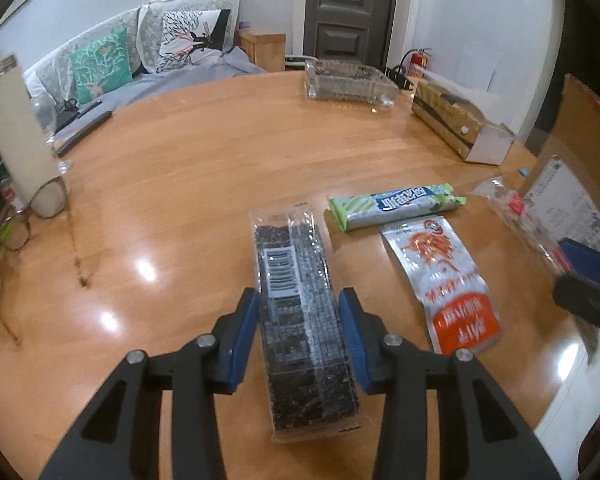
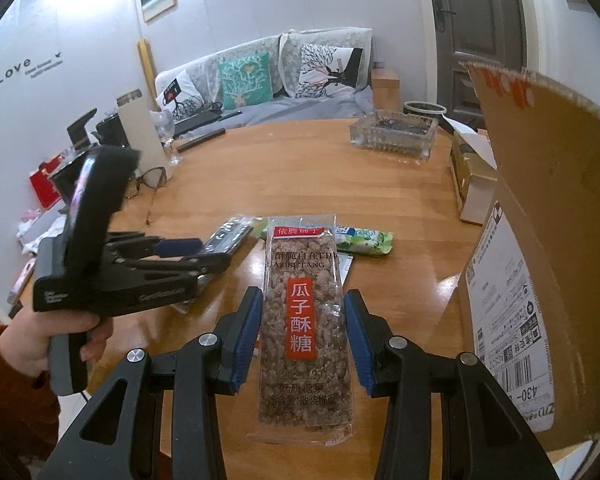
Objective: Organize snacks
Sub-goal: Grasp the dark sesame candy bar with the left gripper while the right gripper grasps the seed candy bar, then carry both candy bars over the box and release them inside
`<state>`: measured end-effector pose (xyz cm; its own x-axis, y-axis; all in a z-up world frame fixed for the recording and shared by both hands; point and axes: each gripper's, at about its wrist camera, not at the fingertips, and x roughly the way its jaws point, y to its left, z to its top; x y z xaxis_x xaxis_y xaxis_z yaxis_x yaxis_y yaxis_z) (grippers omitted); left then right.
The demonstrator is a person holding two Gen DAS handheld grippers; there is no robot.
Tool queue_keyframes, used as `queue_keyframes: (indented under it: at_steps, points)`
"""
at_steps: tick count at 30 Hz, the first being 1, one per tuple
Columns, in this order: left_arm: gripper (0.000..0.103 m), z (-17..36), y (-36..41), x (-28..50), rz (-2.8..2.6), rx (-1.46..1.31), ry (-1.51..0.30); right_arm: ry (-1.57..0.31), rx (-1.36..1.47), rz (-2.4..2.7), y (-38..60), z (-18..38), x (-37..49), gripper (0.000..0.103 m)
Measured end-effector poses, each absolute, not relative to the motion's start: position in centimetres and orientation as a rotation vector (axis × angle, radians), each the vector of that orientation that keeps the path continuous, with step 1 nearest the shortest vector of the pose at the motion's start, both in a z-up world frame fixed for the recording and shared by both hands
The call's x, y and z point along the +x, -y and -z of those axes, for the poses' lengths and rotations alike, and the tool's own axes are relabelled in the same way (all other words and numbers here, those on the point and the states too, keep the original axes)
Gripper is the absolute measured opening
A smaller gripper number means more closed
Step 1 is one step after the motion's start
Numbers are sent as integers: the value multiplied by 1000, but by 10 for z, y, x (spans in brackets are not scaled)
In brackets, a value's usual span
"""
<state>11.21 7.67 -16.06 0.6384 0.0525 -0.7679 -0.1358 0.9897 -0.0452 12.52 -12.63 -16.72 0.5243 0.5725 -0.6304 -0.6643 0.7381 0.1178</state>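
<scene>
My left gripper [image 1: 298, 304] is shut on a clear pack of dark sesame candy [image 1: 296, 300], barcode side up, held just over the wooden table [image 1: 180, 184]. My right gripper [image 2: 302, 304] is shut on a clear pack of brown seed brittle with a red label [image 2: 304, 320], held above the table beside an open cardboard box [image 2: 540, 220]. A green-and-white snack bar [image 1: 396, 206] and a silver-and-orange pouch [image 1: 444, 280] lie on the table right of the left gripper. The right gripper's blue pads show at the left wrist view's right edge [image 1: 588, 260].
A glass ashtray [image 1: 348, 84] and a long narrow carton [image 1: 456, 124] stand at the table's far side. A beige flask [image 1: 20, 136], a wine glass and spectacles [image 1: 16, 232] stand at the left. A sofa with cushions is behind the table.
</scene>
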Motion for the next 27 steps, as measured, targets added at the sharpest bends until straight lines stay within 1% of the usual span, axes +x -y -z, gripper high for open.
queue_keyframes:
  at_steps: [4, 8, 16, 22, 27]
  points:
    - [38, 144, -80, 85, -116, -100, -829, -688, -156, -743, 122, 161, 114, 38]
    - [38, 115, -80, 60, -122, -77, -767, -655, -152, -757, 119, 144, 101, 38]
    - [38, 32, -56, 24, -93, -13, -623, -528, -118, -830, 127, 75, 77, 38]
    - [38, -33, -12, 18, -12, 29, -509, -417, -87, -813, 168, 23, 69, 38]
    - [38, -68, 36, 35, 94, 64, -457, -358, -81, -709, 221, -2, 76, 38]
